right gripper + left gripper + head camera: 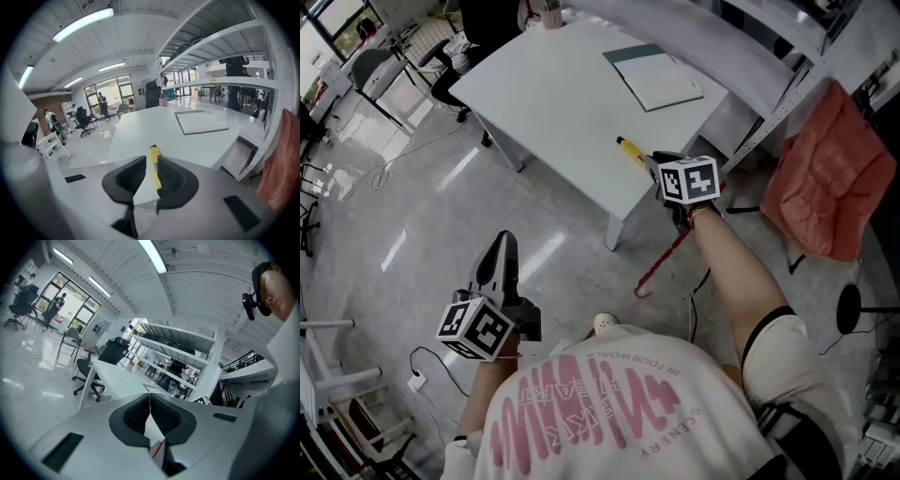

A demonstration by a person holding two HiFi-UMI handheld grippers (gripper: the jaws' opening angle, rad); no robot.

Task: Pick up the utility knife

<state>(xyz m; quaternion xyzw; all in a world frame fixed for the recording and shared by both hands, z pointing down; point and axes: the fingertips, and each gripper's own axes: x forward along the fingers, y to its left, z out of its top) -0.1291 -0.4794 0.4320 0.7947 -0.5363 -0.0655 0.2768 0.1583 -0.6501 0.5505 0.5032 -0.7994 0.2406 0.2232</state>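
Head view: right gripper [659, 165] (arm outstretched) points at utility knife [630, 149].

An open-plan office or lab workspace is indicated: white desks [581, 94], swivel office chairs [86, 376], metal shelving racks [211, 42], ceiling strip lights [82, 23], tall glazed windows [112, 89] and a polished floor [412, 216] strewn with cables [380, 173]. People [102, 101] are seen further back.

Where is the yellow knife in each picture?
Head view: the slim yellow plastic utility knife lies right of centre, at the white table's near edge.
Left gripper view: not in it.
Right gripper view: the knife is just below centre.
Shared landmark: that table.
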